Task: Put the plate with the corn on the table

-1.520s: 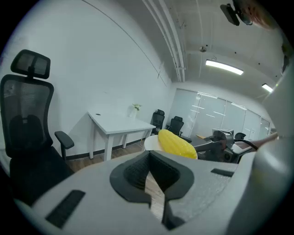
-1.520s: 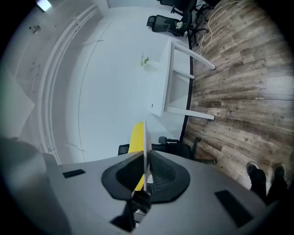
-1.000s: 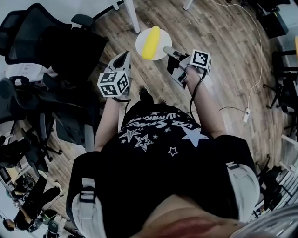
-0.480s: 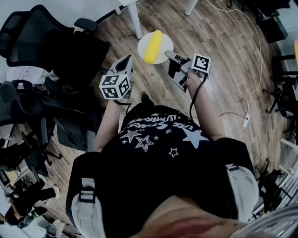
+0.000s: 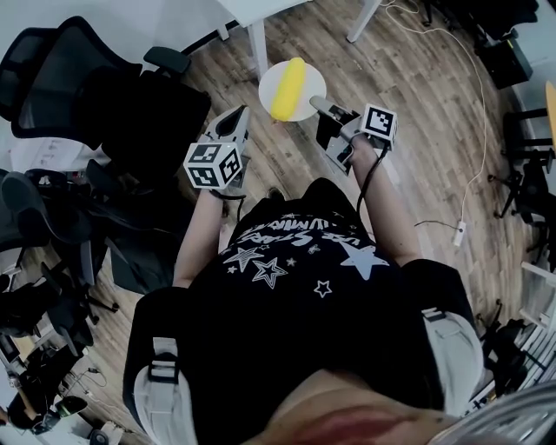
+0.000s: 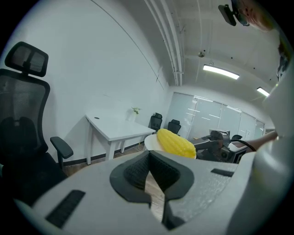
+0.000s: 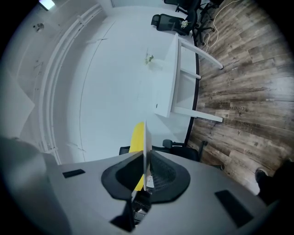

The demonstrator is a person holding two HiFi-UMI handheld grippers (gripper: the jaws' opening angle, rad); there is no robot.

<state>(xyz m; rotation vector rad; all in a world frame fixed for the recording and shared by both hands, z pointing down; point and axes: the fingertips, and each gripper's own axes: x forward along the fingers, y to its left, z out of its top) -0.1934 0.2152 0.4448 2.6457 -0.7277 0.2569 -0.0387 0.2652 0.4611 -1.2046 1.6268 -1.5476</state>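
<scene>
White, round and flat — plate, with one yellow corn laid across its middle, knobbly cob on smooth dish. Held about level in the air before the person, over the floor and not on the table; just short of the table's near leg in the head view. Pinched at its rim by the right gripper: in the right gripper view, edge-on, a thin pale line squeezed between two dark ribbed pads, corn yellow on one side of it. Left gripper just beside the plate and apart from it, jaws pressed together on nothing, a sliver of floor showing beneath the meeting pads.

Ahead: white table, flat top on straight square legs, against a plain white wall, with a small plant at its far end. Close by the table's near end and next to the left gripper, a black chair — mesh back, headrest, padded armrests. More dark chairs beyond the table, near a glass partition. Brown wood-plank floor, with a thin white cable snaking across it on the person's right. Matte grey gripper bodies, each with a black-and-white marker cube. Black shirt with white stars below both arms.
</scene>
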